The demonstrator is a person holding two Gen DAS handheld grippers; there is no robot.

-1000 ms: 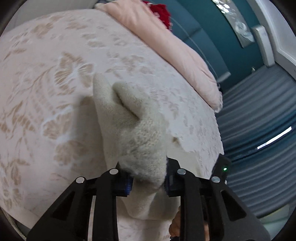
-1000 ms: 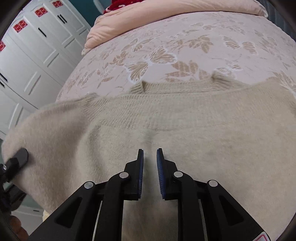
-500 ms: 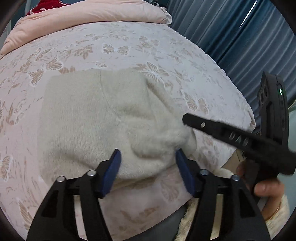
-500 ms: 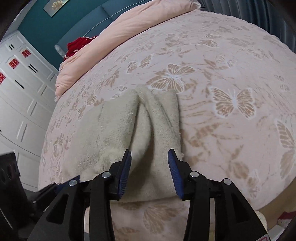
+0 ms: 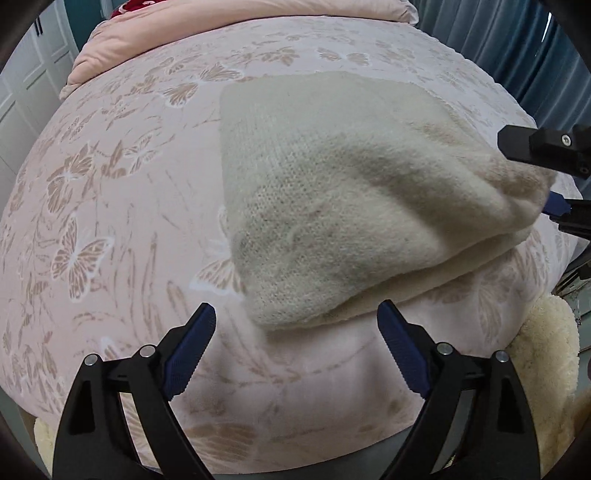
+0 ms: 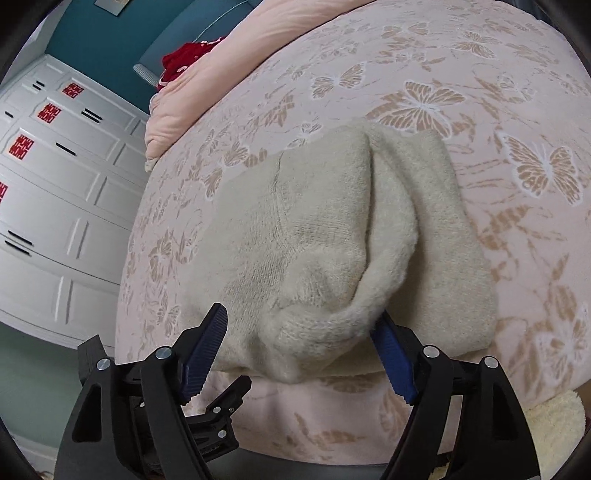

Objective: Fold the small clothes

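Note:
A cream knitted sweater (image 5: 332, 192) lies folded on the pink butterfly bedspread (image 5: 110, 221). My left gripper (image 5: 295, 314) hangs at the near edge, jaws opening wide. The sweater's near corner sits between the tips and no pad presses on it. In the right wrist view a raised fold of the sweater (image 6: 332, 258) bulges between the jaws of my right gripper (image 6: 301, 317), which are opening. The cloth brushes its right pad (image 6: 391, 354) but is not pinched. One of the right gripper's fingers (image 5: 528, 146) shows at the sweater's right end in the left wrist view.
A pink quilt (image 5: 240, 26) with a red cloth (image 6: 184, 62) lies across the far end of the bed. White wardrobe doors (image 6: 55, 184) stand to the left, blue curtains (image 5: 498, 33) to the right. A cream fluffy rug (image 5: 546, 362) lies below the bed's near edge.
Both grippers went from shut on the sweater to wide open and let it go. The sweater, held up before, now lies folded on the bed. The left gripper drew back to its near corner.

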